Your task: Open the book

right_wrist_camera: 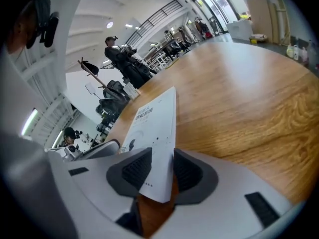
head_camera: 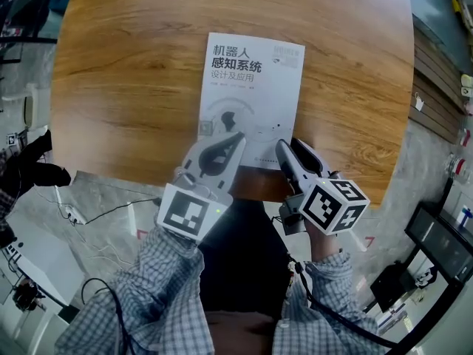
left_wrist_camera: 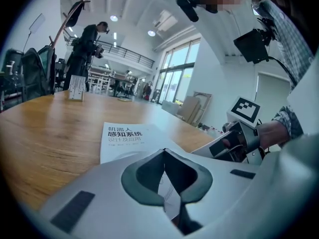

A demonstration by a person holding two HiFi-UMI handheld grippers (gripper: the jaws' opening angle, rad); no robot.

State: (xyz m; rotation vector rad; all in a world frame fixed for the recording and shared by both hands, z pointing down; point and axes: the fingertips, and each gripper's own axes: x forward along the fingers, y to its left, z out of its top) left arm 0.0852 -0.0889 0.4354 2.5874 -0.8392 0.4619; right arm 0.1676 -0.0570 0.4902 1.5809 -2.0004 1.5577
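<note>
A white book with a printed title lies closed on the round wooden table, its bottom edge toward me. My left gripper is over the book's lower left part, its tips together and nothing held; in the left gripper view the book stretches ahead. My right gripper sits at the book's lower right corner. In the right gripper view the jaws stand wide apart, with the book's corner lying loosely between the pads.
The table's near edge runs just under both grippers. A small card stand sits far back on the table. A person stands beyond it among chairs. Cables lie on the floor at the left.
</note>
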